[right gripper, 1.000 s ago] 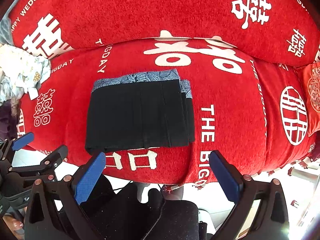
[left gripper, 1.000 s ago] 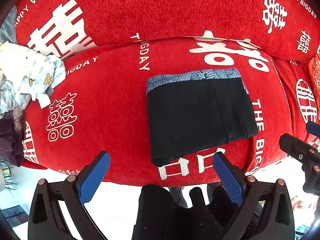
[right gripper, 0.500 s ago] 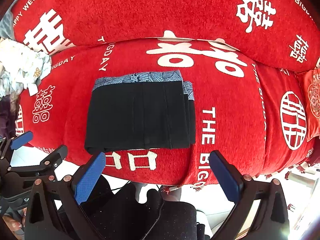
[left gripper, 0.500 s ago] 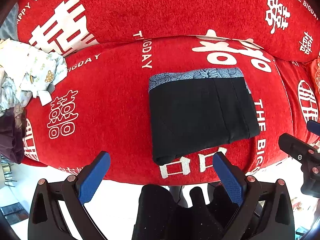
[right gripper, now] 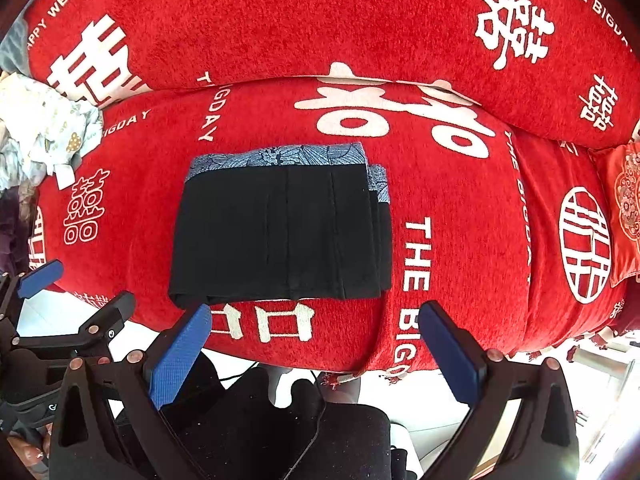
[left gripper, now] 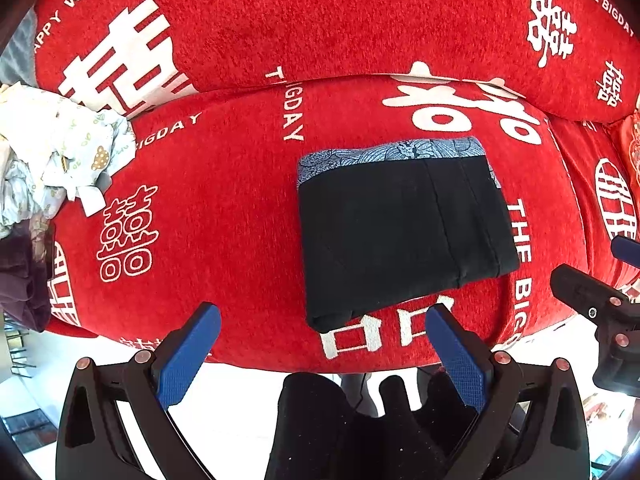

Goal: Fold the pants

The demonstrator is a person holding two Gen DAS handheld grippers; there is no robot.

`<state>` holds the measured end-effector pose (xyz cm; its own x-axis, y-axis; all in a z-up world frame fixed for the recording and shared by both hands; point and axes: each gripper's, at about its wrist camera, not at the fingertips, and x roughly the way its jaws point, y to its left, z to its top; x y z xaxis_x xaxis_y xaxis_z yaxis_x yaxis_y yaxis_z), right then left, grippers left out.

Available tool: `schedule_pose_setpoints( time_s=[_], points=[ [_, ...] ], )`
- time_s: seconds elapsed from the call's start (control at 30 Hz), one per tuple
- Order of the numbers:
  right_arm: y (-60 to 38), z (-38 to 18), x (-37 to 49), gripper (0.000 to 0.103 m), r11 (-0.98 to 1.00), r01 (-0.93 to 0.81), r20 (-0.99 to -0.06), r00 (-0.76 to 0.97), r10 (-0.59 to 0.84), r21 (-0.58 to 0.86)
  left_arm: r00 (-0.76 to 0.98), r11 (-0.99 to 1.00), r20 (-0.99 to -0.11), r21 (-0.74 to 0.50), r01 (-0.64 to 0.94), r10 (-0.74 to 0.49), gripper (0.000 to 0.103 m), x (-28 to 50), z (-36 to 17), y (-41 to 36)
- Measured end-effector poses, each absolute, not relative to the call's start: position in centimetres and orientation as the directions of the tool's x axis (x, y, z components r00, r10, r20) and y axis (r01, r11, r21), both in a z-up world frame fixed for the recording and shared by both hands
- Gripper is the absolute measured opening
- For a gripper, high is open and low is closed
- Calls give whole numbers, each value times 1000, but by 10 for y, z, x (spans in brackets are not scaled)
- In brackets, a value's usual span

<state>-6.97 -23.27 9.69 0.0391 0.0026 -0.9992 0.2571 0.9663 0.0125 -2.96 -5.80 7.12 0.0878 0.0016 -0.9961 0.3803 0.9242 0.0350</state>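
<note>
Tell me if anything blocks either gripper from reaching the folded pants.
Nothing visible does. The pants lie alone on the red sofa cover, with bare fabric between them and the left gripper and right gripper. The crumpled clothes sit far aside.

Folded pants on sofa seat, clothes pile far left

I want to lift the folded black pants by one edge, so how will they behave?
The folded black pants are soft cloth in several stacked layers, so they would probably droop and unfold. Likely light. The red cover looks plush, so pushing may bunch them.
</note>
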Motion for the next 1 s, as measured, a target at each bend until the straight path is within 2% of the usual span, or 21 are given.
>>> schedule_pose_setpoints(
  time_s=[1.0],
  points=[
    [-237,96,-72,103,969,247,-999,42,-13,-2,112,922,-994,54,384,12,103,-35,76,-61]
  ],
)
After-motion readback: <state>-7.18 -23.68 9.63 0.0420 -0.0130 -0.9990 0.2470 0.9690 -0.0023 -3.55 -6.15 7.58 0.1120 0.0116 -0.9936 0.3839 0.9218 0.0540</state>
